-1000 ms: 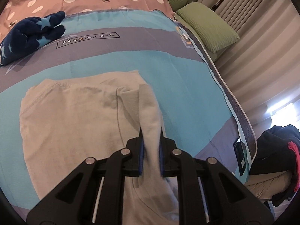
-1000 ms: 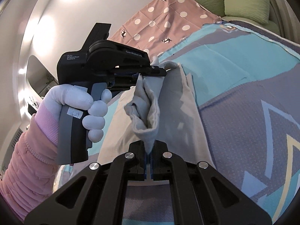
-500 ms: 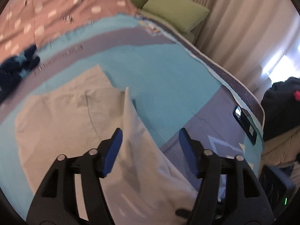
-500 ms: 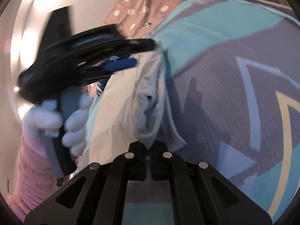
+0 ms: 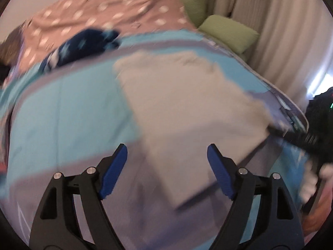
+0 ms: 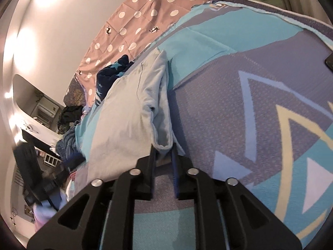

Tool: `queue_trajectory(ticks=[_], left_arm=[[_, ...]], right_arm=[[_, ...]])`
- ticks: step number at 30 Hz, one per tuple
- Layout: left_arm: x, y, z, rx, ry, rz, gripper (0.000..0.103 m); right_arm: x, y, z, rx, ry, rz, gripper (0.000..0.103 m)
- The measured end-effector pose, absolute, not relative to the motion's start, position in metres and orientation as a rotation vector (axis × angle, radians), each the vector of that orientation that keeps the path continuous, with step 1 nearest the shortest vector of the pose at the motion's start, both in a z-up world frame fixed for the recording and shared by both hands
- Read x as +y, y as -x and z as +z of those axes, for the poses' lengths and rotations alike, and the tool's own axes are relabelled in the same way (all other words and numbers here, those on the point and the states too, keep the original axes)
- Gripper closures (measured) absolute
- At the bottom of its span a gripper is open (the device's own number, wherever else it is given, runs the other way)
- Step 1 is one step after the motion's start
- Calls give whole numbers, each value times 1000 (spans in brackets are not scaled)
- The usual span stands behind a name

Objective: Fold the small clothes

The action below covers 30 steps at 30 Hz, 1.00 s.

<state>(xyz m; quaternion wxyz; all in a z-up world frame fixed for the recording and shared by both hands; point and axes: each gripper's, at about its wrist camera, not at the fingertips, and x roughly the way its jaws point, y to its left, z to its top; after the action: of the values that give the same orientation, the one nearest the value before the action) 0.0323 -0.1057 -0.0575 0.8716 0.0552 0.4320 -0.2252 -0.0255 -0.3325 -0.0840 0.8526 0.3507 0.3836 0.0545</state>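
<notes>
A small pale grey garment [image 5: 187,108] lies folded flat on the blue and purple bedspread [image 5: 68,112]. It also shows in the right wrist view [image 6: 133,112]. My left gripper [image 5: 167,166] is open and empty, held back above the garment's near edge; this view is blurred. My right gripper [image 6: 163,152] is partly open, its fingers on either side of the garment's near folded corner [image 6: 164,141], low on the bed. In the left wrist view the right gripper [image 5: 295,135] shows dark and blurred at the garment's right corner.
A navy star-print garment [image 5: 83,45] lies at the far side, next to a pink polka-dot quilt [image 6: 135,27]. Green pillows [image 5: 226,33] sit by the curtains. A phone [image 6: 329,62] lies at the bed's right edge. Dark clothes [image 5: 320,112] are piled beyond it.
My left gripper let go of the grey cloth and pulled back and away. My right gripper brought its corner down onto the bed and has parted its fingers. The garment now lies flat.
</notes>
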Motion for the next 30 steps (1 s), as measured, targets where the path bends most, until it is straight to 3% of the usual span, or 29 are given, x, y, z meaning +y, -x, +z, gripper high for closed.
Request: queue_trajectory(ticks=[2,7,13,18,30], left_arm=[[-84,-27,-67,920,-72,-457,22],[-69,-26,-91,967,0,-468,22],[-74,-24,-82,933,2,-521,22],[-80,-39,-67,899,55,-568,19],[-93,-79,-87,983,196,-638,19]], right_arm=[[-336,24,-80,808,-712,75,67],[-332,11,-86,876,-616,49,63],[-338,2,-70,861,-587,99,62],[-339,-20,-57,871,-528,176,43],[-345,-70,-82,964,-567,307,43]])
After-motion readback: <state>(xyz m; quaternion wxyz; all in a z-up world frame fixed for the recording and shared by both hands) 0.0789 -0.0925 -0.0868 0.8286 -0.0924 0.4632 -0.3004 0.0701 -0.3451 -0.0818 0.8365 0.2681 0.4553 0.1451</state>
